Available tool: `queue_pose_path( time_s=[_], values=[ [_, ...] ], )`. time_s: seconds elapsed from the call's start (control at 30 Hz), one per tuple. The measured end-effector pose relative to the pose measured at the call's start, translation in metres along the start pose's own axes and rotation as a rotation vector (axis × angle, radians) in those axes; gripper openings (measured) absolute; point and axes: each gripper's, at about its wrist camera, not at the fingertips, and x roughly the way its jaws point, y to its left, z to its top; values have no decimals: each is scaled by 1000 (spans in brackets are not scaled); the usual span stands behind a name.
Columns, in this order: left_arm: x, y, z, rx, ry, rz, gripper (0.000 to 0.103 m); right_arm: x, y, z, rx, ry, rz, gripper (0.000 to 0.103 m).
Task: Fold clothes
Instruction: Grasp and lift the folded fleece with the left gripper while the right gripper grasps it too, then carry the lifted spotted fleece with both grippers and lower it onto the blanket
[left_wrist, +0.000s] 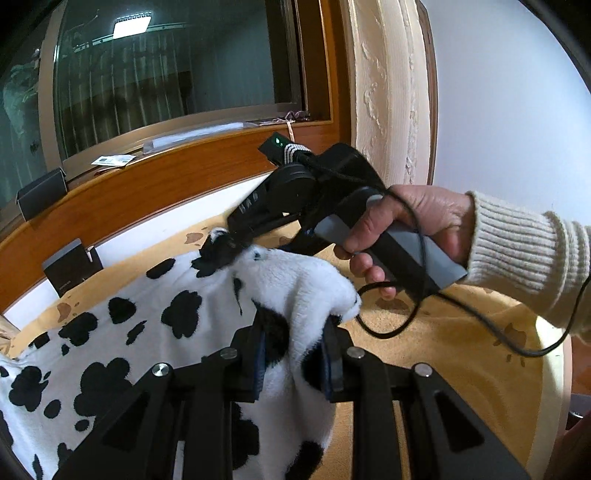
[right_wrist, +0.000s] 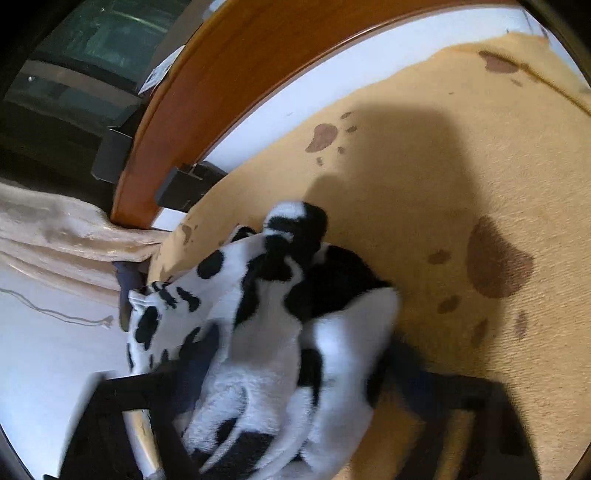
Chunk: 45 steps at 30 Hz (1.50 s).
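Right wrist: blurred tongs (right_wrist: 291, 373), garment (right_wrist: 266, 332)

White fleece garment (left_wrist: 177, 306) with black blotches; tan, brown-spotted blanket (left_wrist: 461, 332).

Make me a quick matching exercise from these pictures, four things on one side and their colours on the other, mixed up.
Things:
1. fleece garment
2. bed cover
3. headboard
4. sleeve

Colours:
A. glossy orange-brown wood
B. cream ribbed knit
C. white with black spots
D. yellow with brown patches

Pairs: 1-C, 2-D, 3-A, 4-B
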Motion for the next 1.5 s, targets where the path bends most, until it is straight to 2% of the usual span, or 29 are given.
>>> queue_pose_path(
  time_s=[0.1, 0.3, 0.5, 0.67, 0.83, 1.03, 1.3, 1.5],
  values=[
    [-7, 2, 2, -14, -18, 3, 26, -4, 3, 0, -3, -21, 16, 29],
    [-37, 15, 2, -78, -90, 28, 26, -25, 35, 4, -45, -88, 95, 26],
    [-86, 44, -8, -192, -189, 89, 26, -33, 97, 8, -125, -121, 156, 26],
    [-135, 87, -29, -333, -269, 132, 26, -18, 164, 8, -205, -112, 211, 26],
    [-177, 125, -60, -428, -324, 199, 26, 19, 234, 0, -294, -70, 237, 26],
    [-212, 169, -107, -553, -341, 257, 26, 84, 299, -20, -363, 17, 233, 26],
    [-230, 216, -167, -738, -334, 287, 26, 164, 343, -46, -408, 124, 175, 26],
    [-225, 225, -199, -836, -285, 280, 26, 203, 358, -58, -459, 172, 82, 27]
  ],
)
